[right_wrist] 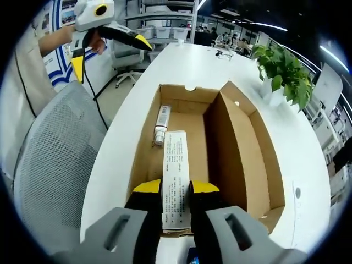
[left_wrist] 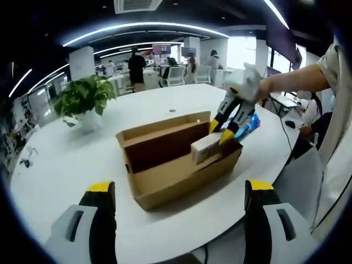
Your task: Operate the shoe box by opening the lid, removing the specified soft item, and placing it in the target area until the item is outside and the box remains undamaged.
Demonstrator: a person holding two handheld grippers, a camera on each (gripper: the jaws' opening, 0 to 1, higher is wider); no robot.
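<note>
- Inside the open shoe box, near its one end, the right gripper pinches a white packet between its two jaws.
- Beside the packet in the box lies a small tube.
- Lift the packet straight up, slowly, so it does not bump the box walls.
- In front of the box, the left gripper hangs spread wide, holding nothing.
</note>
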